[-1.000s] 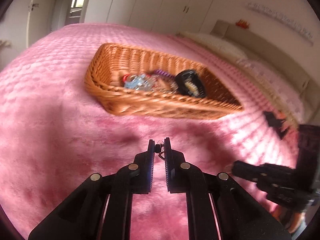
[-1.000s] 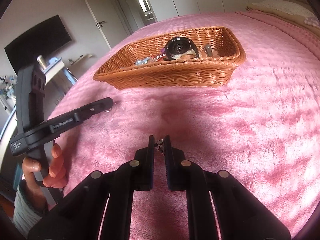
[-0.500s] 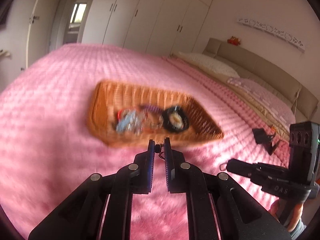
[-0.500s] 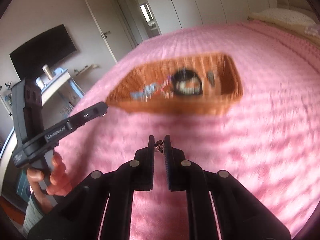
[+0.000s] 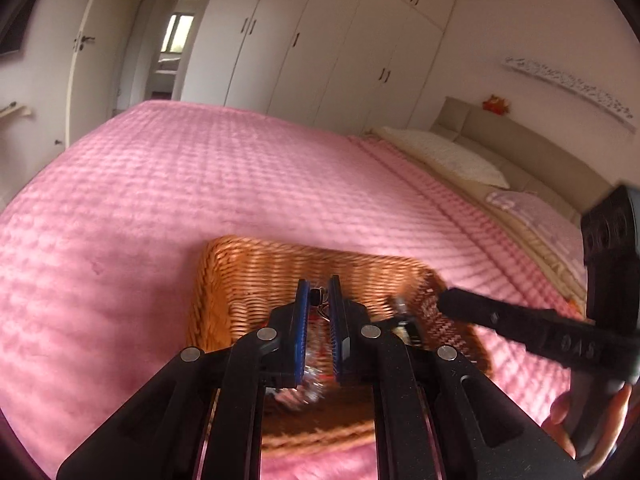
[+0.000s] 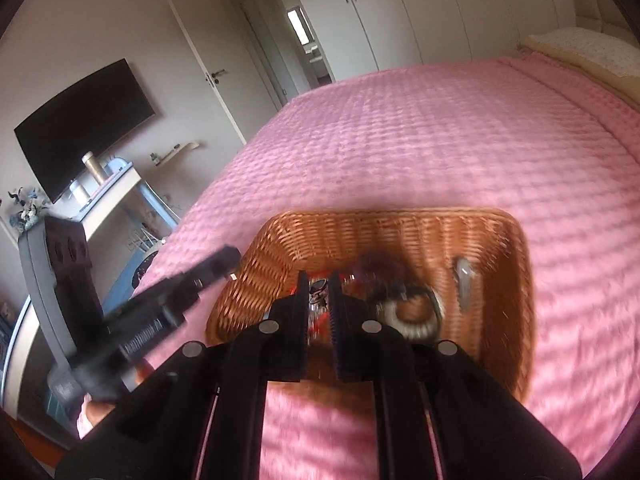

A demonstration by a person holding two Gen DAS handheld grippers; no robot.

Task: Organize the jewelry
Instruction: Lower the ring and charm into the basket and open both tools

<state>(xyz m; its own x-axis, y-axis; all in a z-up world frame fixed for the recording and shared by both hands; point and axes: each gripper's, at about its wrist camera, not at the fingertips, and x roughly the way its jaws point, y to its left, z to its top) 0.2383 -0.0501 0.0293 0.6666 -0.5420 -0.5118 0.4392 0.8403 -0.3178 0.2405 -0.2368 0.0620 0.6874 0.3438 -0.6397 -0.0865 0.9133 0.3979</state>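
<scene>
A pink quilted bedspread (image 5: 240, 184) covers the wide bed. At its head lies a cream pillow (image 5: 448, 156) against a beige headboard (image 5: 516, 140). White wardrobe doors (image 5: 328, 44) line the far wall, with an open doorway (image 5: 172, 52) beside them. A dark television (image 6: 84, 128) hangs on the wall above a pale side table (image 6: 116, 188).

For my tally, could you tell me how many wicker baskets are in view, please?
1. A single wicker basket sits on the pink bedspread, just ahead of both grippers; none other shows, though the grippers hide part of the bed.
</scene>
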